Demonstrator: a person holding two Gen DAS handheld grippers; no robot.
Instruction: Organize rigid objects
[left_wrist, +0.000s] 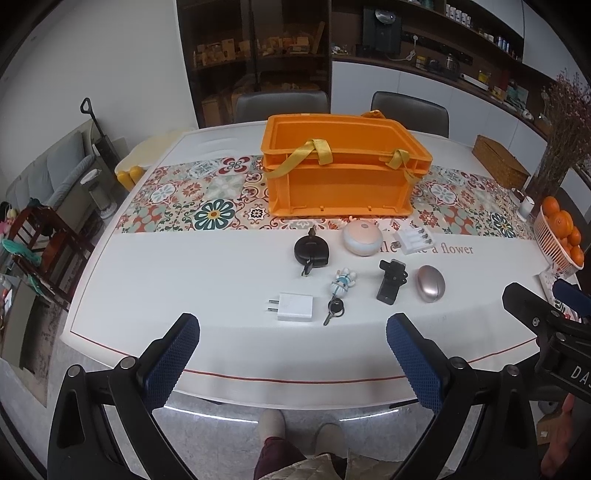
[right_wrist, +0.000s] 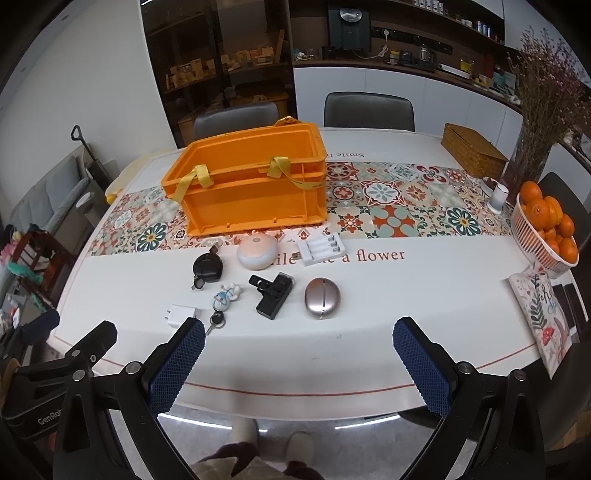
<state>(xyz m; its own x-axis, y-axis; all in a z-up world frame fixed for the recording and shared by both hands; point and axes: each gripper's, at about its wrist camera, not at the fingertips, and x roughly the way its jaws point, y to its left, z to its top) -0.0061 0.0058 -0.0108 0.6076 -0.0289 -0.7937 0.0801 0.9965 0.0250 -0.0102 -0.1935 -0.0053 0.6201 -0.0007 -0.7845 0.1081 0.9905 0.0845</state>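
1. Left gripper: blue-padded fingers spread wide, holding nothing, hovering over the near edge of the white table.
2. Right gripper: also spread wide and empty, above the same edge.
3. Orange crate with yellow straps stands on the patterned runner (the landmark).
4. Just in front of the crate: black round reel, pink-white dome, white battery charger.
5. Nearer still: white plug adapter, rabbit keychain with keys, black clip, metallic egg-shaped case.
6. Right of the crate: basket of oranges, wicker box.
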